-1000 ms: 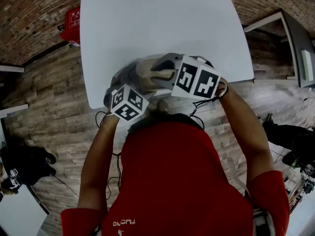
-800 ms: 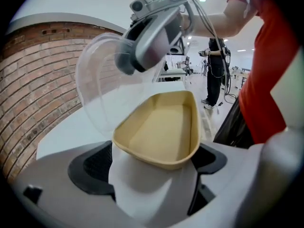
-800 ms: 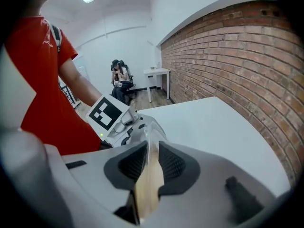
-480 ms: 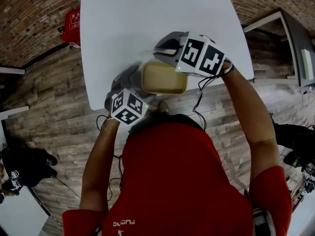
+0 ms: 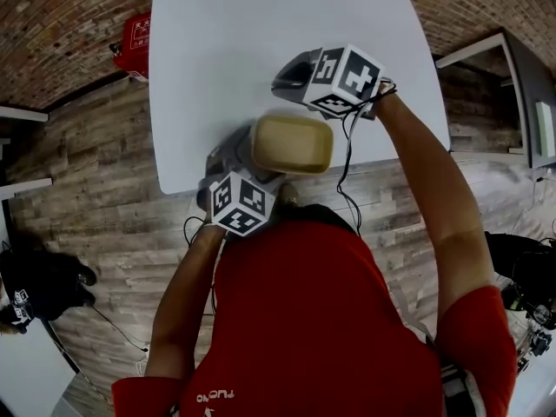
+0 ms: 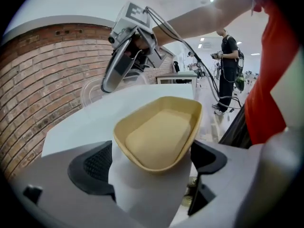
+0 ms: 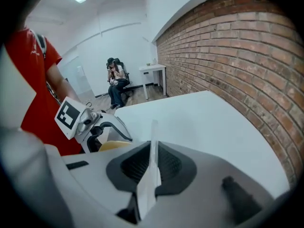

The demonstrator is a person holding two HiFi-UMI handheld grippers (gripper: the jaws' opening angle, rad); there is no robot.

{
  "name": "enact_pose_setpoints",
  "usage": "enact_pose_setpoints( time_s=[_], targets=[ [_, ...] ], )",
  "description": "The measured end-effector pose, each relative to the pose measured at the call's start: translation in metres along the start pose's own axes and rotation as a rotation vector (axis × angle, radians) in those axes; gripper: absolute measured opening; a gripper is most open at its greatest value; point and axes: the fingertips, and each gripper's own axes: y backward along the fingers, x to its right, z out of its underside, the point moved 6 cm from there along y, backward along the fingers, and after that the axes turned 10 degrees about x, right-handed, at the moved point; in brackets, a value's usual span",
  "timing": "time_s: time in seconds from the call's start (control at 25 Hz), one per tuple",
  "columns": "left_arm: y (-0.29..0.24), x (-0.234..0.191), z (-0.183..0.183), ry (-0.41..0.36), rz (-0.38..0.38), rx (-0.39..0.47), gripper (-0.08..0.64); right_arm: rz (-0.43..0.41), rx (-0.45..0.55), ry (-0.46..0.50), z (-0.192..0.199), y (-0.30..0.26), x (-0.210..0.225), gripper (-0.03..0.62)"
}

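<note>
- Head view: your left claw [image 5: 234, 159] is low at the near edge of the white table [image 5: 226, 42]. The tan tray [image 5: 291, 143] juts out ahead of it, open side up, over that edge. Your right claw [image 5: 288, 76] is just beyond the tray's far rim, above the tabletop, with its marker cube turned up towards you. Well off to the left claw's left, a red box [image 5: 135, 35] stands on the wooden floor by the brick wall.
- Left gripper view: your left claw [image 6: 152, 167] is pinching the tan tray [image 6: 159, 132] at its near end, with one dark pad against each side wall. The tray points away from the claw. Ahead of the claw, higher and to the left, your right claw [image 6: 114, 77] hangs over the table [image 6: 85, 125]. The clear lid [image 6: 92, 91] shows as a faint see-through shape below it. Far ahead on the claw's right, a person [image 6: 230, 56] stands in the room.
- Right gripper view: your right claw [image 7: 152, 167] is pressed together on the clear lid [image 7: 153, 141], whose thin edge stands upright between the ribbed pads. Just to this claw's left is your left claw [image 7: 107, 129], with a sliver of the tan tray [image 7: 114, 146] showing behind it. The table [image 7: 204, 118] spreads out ahead of the claw, and the brick wall [image 7: 247, 70] runs along its right. Far ahead, a seated person [image 7: 116, 80] is beside a small white desk [image 7: 153, 70].
</note>
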Motion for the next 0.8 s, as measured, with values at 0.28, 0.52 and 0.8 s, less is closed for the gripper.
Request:
enact_pose_setpoints(
  time_s=[0.28,0.52,0.8],
  targets=[
    [-0.005,0.009,-0.004,0.081,-0.129,-0.036,0.528,0.027,-0.022,0.068,0.005,-0.013,0.033,0.051],
    [-0.002,0.009,-0.011,0.148,-0.112,-0.007,0.528,0.047,-0.032,0.146,0.012,-0.019,0.049,0.165],
    [0.027,0.007,-0.02,0.215,0.045,0.144,0.528,0.145,0.148,0.168,0.011,0.007,0.049,0.179]
  ],
)
